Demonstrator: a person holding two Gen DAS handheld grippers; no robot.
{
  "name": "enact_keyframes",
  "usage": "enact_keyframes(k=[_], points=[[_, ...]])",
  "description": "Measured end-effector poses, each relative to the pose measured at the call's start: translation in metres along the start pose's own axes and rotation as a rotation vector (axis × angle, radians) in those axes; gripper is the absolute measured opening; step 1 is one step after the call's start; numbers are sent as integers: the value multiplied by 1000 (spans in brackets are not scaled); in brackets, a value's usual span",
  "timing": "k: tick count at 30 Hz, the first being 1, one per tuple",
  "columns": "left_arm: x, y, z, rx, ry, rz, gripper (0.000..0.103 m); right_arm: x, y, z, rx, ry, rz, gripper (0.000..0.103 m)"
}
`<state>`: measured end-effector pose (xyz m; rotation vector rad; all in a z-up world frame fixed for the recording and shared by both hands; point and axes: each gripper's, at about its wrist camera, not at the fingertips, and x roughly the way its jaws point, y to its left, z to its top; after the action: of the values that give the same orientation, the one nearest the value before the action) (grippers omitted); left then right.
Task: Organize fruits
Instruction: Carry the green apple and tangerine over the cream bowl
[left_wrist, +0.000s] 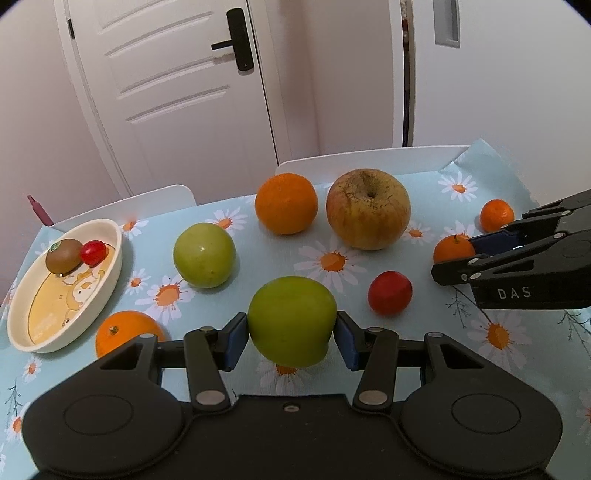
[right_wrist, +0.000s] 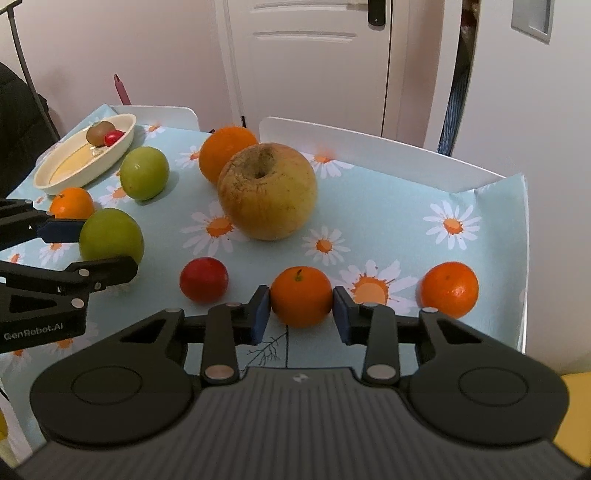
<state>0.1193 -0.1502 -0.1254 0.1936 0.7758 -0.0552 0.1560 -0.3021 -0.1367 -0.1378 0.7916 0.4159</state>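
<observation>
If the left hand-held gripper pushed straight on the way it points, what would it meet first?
The left hand-held gripper is shut on a green apple and angled down toward the tablecloth. Straight ahead it would probably reach bare cloth first, in the gap before the orange and the big yellowish apple; depth is uncertain.

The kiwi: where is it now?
Left wrist view: the kiwi sits in the cream dish at far left, touching a small red fruit.
</observation>
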Motion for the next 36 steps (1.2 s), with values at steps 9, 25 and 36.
enact_keyframes(k=[9,25,36], points=[[-36,8,2,-45,-42,13,55,-34,13,13,-18,-35,10,51],[-116,74,12,-119,-152,97,55,-90,94,66,-48,-130,62,51],[-133,158,15,-142,-167,142,55,-81,167,110,-39,-143,96,51]])
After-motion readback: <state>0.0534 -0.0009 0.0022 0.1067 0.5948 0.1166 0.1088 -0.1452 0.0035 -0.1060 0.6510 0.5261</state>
